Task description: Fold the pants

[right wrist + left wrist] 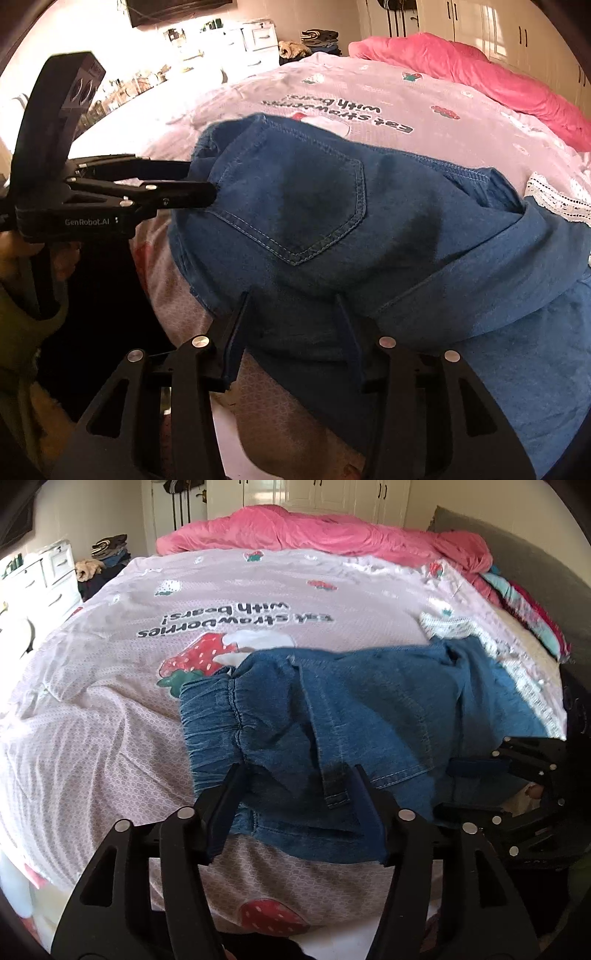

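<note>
Denim pants (pixel 369 709) lie bunched on the bed (pixel 92 720), on a pink strawberry-print cover, near its front edge; elastic waistband faces left in left wrist view, back pocket (pixel 314 206) up in right wrist view, one leg trailing off to the right. Left tool (pixel 295 805) is spread, fingers either side of the waistband/belt-loop edge w/ cloth between them but pads not pressing. Right tool (pixel 291 332) is also part spread, straddling the near hem below the pocket, no pinch visible. Judgement: both sit at the near edge, probably about to take or just let go of that edge for a fold; can't tell which. Pants are still rumpled, not a neat stack, so fold looks unfinished. Pink duvet (pixel 314 531) heaped at far end, well apart.
</note>
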The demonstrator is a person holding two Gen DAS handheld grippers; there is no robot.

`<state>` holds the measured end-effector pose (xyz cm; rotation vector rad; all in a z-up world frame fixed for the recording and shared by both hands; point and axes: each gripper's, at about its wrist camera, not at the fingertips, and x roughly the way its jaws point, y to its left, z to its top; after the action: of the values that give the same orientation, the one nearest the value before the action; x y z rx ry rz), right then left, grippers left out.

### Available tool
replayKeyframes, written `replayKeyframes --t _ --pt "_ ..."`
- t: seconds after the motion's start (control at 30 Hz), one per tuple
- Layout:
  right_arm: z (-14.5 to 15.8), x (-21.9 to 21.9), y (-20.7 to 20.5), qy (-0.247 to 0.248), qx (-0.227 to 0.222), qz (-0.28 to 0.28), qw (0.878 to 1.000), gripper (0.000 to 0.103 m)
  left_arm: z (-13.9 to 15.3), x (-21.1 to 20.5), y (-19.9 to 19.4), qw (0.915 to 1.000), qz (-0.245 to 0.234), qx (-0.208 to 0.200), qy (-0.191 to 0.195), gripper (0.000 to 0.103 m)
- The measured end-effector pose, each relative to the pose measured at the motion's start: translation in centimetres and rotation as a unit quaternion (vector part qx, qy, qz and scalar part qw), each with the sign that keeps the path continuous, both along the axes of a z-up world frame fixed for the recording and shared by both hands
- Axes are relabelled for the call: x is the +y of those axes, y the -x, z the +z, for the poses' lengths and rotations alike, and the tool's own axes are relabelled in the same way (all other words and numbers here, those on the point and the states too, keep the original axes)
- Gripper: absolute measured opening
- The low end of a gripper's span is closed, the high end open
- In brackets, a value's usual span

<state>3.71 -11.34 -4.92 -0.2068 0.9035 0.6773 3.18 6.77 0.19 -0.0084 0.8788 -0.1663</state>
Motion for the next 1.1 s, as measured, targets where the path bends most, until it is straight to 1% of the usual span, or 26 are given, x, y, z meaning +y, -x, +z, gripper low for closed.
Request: replayKeyframes --t 0.07,0.1,0.13,0.17,0.27,0.3,0.37,0.43,0.53,0.6,0.7,0.77,0.83,0.93,1.03,1.1 --pt "1.1 -1.0 -0.3 -0.03 0.002 -0.009 1.0 0.045 0.7 0.1 0.4 0.9999 0.002 -0.004 0.016 0.059" --pt "1.8 -1.8 -0.2 -0.04 -0.005 -0.018 0.999 0.055 1.3 0.2 0.7 0.9997 0.004 -0.009 0.023 0.059" --pt "2.6 -2.5 -0.2 -0.046 -0.016 -0.03 0.998 0.061 1.8 0.2 1.0 0.9996 0.003 -0.013 0.025 0.06" --pt "3.2 -3.2 -0.1 -0.049 -0.026 -0.039 0.998 0.064 2.2 0.0 1.1 0.9995 0.002 -0.017 0.025 0.06" --pt "5.0 -5.9 -0.4 -0.054 -0.059 -0.079 0.994 0.064 3.5 -1.2 1.7 0.999 -0.013 -0.033 0.027 0.06" --pt "5.5 -7.2 -0.6 -0.052 -0.07 -0.101 0.991 0.064 3.8 -1.7 1.7 0.9988 -0.02 -0.034 0.029 0.06" --pt "6.0 -8.8 -1.1 -0.046 -0.08 -0.134 0.987 0.065 4.2 -3.4 1.6 0.9977 -0.047 -0.036 0.034 0.061" --pt "6.0 -10.6 -1.6 -0.038 -0.085 -0.17 0.981 0.065 4.1 -5.0 1.3 0.9963 -0.07 -0.031 0.038 0.061" --pt "6.0 -13.8 -1.9 -0.038 -0.088 -0.217 0.971 0.066 3.2 -7.6 0.5 0.9929 -0.108 -0.012 0.049 0.061" --pt "5.9 -15.0 -2.3 -0.036 -0.092 -0.238 0.966 0.069 2.5 -9.2 -0.1 0.9896 -0.13 0.002 0.061 0.061" --pt "5.7 -16.8 -2.3 -0.04 -0.097 -0.261 0.96 0.07 1.4 -10.9 -1.1 0.9849 -0.154 0.027 0.075 0.06" --pt "5.7 -17.8 -2.4 -0.044 -0.097 -0.275 0.956 0.074 0.8 -11.8 -2.0 0.9832 -0.161 0.036 0.077 0.059" --pt "5.6 -18.5 -2.4 -0.042 -0.094 -0.283 0.953 0.074 0.3 -12.5 -2.8 0.9812 -0.171 0.041 0.079 0.055" --pt "5.9 -18.4 -2.9 -0.035 -0.094 -0.283 0.954 0.074 -0.7 -13.2 -4.5 0.9776 -0.18 0.064 0.089 0.048" --pt "6.5 -17.7 -4.0 -0.027 -0.096 -0.273 0.957 0.079 -1.3 -13.8 -5.8 0.9764 -0.176 0.082 0.095 0.047" --pt "7.0 -17.0 -5.2 -0.018 -0.099 -0.266 0.959 0.079 -1.8 -14.2 -6.7 0.973 -0.175 0.096 0.115 0.047"
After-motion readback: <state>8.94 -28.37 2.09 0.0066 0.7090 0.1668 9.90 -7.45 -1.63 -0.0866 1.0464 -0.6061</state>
